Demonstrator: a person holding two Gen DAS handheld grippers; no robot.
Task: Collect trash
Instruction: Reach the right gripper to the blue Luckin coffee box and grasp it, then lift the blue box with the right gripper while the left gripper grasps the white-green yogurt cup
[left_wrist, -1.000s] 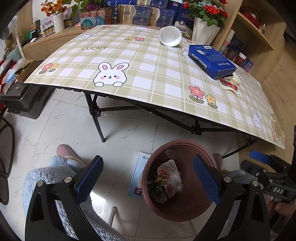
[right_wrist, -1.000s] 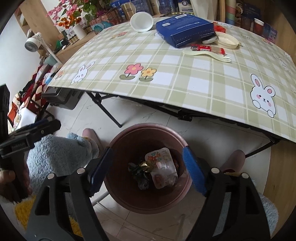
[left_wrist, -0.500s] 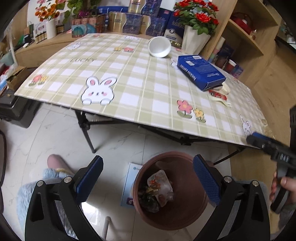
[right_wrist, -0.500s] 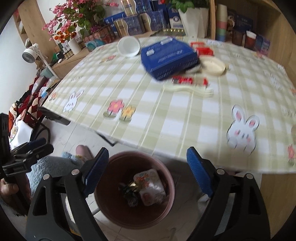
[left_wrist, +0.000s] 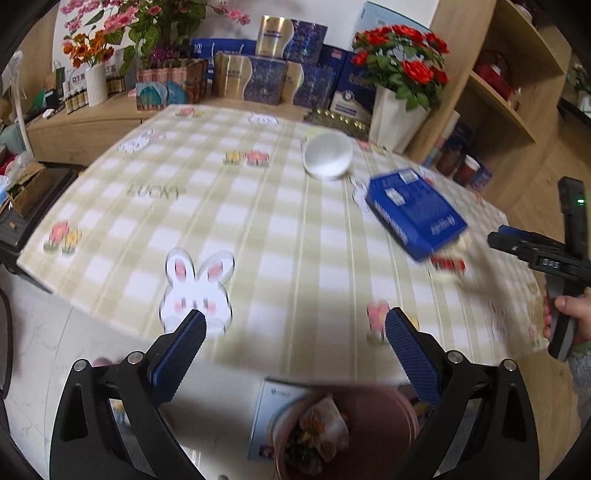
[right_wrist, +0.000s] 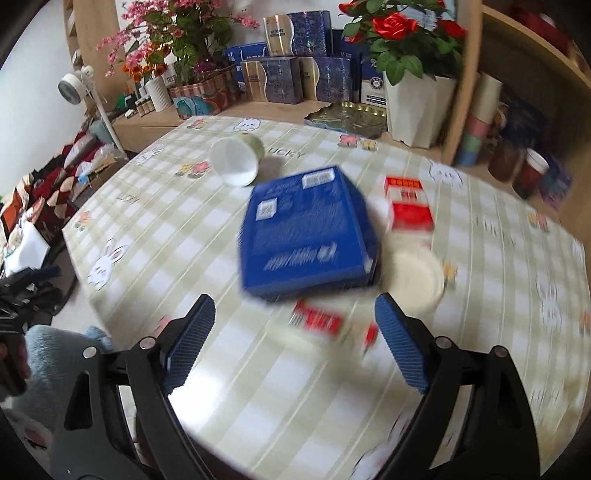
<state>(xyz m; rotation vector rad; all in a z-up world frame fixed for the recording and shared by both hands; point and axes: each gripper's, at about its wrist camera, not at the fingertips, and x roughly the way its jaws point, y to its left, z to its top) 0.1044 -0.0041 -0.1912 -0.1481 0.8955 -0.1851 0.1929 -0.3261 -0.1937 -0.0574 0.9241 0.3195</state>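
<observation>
A brown bin (left_wrist: 373, 424) with wrappers inside stands on the floor below the table's front edge, under my open, empty left gripper (left_wrist: 291, 354). On the checked tablecloth (right_wrist: 177, 236) lie a blue box (right_wrist: 306, 236), a tipped white cup (right_wrist: 236, 160), a red and white packet (right_wrist: 408, 208), a white lid (right_wrist: 413, 278) and a red wrapper with pale forks (right_wrist: 321, 321). My right gripper (right_wrist: 291, 341) is open and empty, above the table just before the red wrapper. The blue box (left_wrist: 415, 214) and cup (left_wrist: 327, 155) also show in the left wrist view.
A white planter with red roses (right_wrist: 419, 107), stacked gift boxes (right_wrist: 295, 79) and a gold tray (right_wrist: 347, 118) line the table's far side. Wooden shelves (left_wrist: 509, 96) stand at the right. A booklet (left_wrist: 273, 413) lies on the floor beside the bin.
Both grippers have risen from over the bin and moved forward to the table. The right one now hovers over the tabletop near the blue box. Both stay open.
</observation>
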